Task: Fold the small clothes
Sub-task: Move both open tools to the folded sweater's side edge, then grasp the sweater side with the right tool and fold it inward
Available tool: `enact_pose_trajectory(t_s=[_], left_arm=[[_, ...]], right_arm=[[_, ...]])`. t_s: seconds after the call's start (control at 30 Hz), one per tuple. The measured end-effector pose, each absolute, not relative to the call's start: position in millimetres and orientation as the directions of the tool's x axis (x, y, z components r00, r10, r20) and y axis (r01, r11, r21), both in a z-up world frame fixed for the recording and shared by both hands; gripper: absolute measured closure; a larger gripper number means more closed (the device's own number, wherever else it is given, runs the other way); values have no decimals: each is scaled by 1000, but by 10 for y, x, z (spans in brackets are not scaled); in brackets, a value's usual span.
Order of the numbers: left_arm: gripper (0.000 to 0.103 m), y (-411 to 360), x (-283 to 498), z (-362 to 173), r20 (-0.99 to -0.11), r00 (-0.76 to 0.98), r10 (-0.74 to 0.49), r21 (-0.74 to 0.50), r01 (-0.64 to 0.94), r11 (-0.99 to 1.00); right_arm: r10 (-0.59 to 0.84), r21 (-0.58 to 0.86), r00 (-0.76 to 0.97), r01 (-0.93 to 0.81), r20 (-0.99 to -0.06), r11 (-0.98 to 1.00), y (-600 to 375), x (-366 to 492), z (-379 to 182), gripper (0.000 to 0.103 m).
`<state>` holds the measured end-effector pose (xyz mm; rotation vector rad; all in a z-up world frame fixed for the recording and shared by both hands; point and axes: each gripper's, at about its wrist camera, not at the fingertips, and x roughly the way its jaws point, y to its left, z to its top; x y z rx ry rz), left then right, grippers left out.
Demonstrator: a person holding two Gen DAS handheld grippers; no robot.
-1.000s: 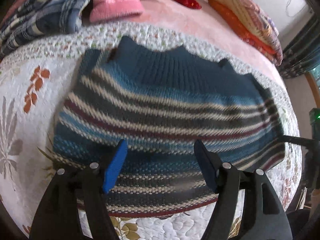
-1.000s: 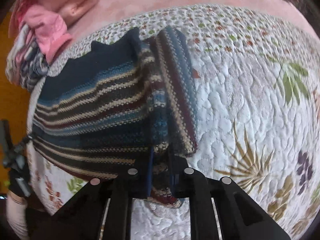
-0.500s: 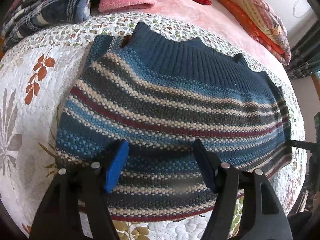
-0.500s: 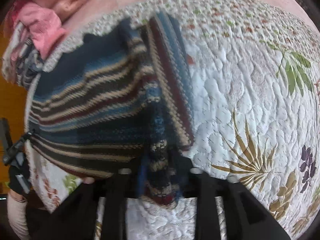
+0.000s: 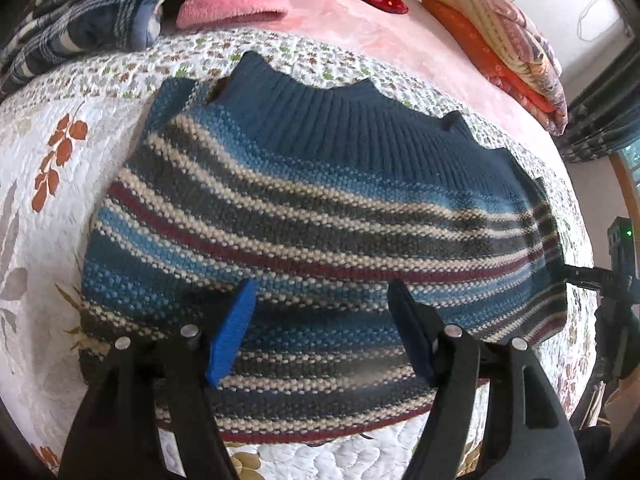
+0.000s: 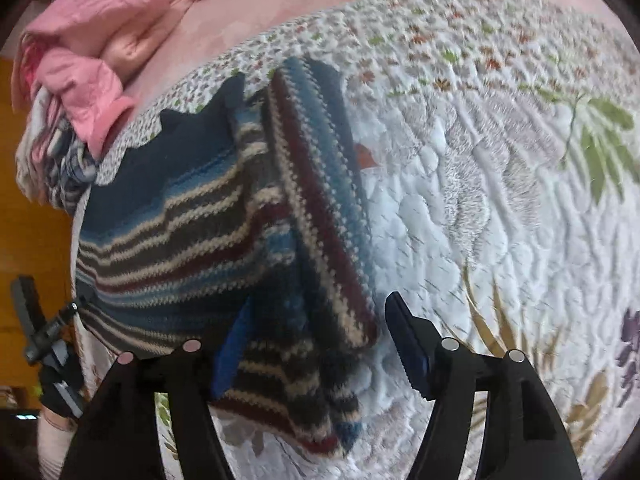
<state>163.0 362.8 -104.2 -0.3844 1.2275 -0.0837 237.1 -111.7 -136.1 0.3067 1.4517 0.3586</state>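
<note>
A small striped knit sweater (image 5: 312,216), blue, grey, cream and maroon with a dark blue ribbed band, lies flat on a white floral quilt (image 5: 36,208). My left gripper (image 5: 324,312) hovers open over its near hem, holding nothing. In the right wrist view the same sweater (image 6: 192,216) has one sleeve folded over its side edge (image 6: 320,184). My right gripper (image 6: 320,328) stands open around the sleeve's lower end, the fingers apart from the cloth. The other gripper shows at the left edge of that view (image 6: 44,336).
A pile of clothes sits at the far side: a navy plaid garment (image 5: 80,20) and pink fleece (image 5: 232,0). Folded orange and striped blankets (image 5: 504,40) lie far right. A pink sheet (image 5: 360,36) covers the bed beyond the quilt. Pink clothes (image 6: 92,60) appear far left.
My right gripper was shut on the folded sleeve end and has opened, letting it drop onto the sweater. The left gripper stayed open and drew back slightly toward the hem.
</note>
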Motion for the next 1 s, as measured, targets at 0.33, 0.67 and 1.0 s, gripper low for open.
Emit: enact_pose_trajectory(t_s=[0.33,0.67,1.0], left_arm=[[33,3608,1663,-1094,-901,342,-266,-326,-133,936],[33,3637,1658,-1106,-897,342,-281,-342,-131,930],[33,3636,1678,-1117,-899,341,-276,-332,-116,936]], right_arm=[[468,460,87,-93,-880,883,-1014,2412,-1459,62],[520,514,107,-75,-848,854,-1086,2448,-1287,77],[509,506,94,-51,-856,861,-1088,2399,-1468,77]])
